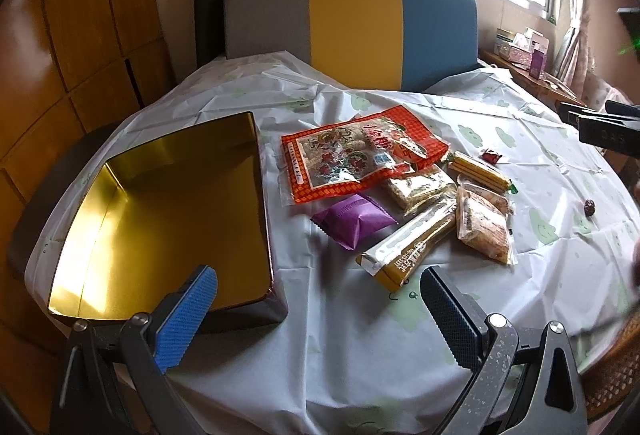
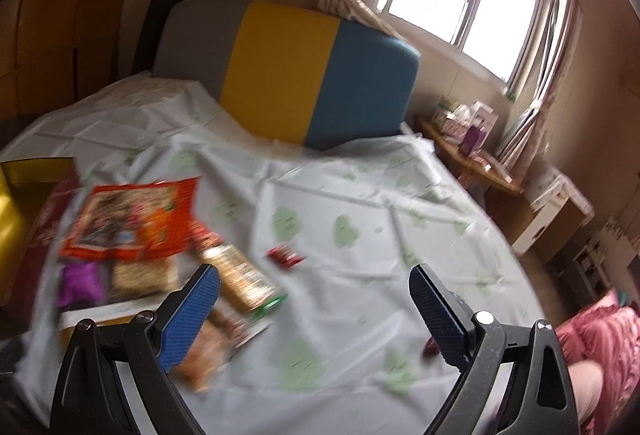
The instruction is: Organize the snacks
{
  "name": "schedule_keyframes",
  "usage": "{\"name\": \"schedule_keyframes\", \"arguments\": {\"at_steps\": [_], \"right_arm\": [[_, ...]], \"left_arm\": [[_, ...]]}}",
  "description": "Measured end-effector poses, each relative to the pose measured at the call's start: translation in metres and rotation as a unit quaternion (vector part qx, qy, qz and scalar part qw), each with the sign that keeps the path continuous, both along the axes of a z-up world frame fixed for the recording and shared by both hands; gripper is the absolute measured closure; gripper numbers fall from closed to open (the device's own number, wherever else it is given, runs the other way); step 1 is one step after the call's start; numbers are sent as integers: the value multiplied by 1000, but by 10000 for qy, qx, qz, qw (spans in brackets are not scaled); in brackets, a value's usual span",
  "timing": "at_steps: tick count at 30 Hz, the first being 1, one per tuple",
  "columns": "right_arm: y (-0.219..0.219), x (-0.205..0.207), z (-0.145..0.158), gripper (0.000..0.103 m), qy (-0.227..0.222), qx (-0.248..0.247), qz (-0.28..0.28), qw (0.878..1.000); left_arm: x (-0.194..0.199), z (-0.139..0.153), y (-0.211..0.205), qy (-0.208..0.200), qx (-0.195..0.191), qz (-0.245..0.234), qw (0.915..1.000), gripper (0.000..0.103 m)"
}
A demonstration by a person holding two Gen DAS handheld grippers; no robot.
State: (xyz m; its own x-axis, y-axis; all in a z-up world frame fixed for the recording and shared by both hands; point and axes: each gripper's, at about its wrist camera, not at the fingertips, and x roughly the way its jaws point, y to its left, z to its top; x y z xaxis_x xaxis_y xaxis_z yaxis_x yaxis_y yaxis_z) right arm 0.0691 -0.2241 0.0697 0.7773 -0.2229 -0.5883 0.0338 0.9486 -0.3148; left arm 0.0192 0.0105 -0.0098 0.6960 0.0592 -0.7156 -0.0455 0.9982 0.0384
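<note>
An open gold tin (image 1: 168, 219) lies on the left of the table. Right of it lies a pile of snacks: a big red packet (image 1: 360, 151), a purple packet (image 1: 354, 219), a long gold-and-white packet (image 1: 408, 247), a striped yellow stick (image 1: 480, 171), clear-wrapped cakes (image 1: 484, 227) and a small red candy (image 1: 491, 156). My left gripper (image 1: 320, 299) is open and empty, near the tin's front right corner. My right gripper (image 2: 316, 299) is open and empty above the cloth; its view is blurred and shows the red packet (image 2: 132, 223) and the candy (image 2: 285, 255).
A white cloth with green prints (image 1: 360, 335) covers the table. A small dark round thing (image 1: 590, 206) lies at the right. A grey, yellow and blue headboard (image 1: 352, 31) stands behind. A side table with boxes (image 1: 528, 63) is under the window.
</note>
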Motion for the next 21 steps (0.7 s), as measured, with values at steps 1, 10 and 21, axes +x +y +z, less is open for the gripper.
{"name": "schedule_keyframes", "arguments": {"at_steps": [1, 10, 21], "right_arm": [[-8, 8, -1, 6, -3, -47, -48, 10000], [-69, 42, -39, 6, 462, 451, -575, 9963], [-79, 46, -43, 7, 667, 819, -677, 9921]], "left_arm": [[0, 0, 0, 0, -4, 3, 10000, 1], [9, 2, -4, 102, 175, -53, 9998, 1], [31, 0, -12, 299, 116, -272, 9991, 1]]}}
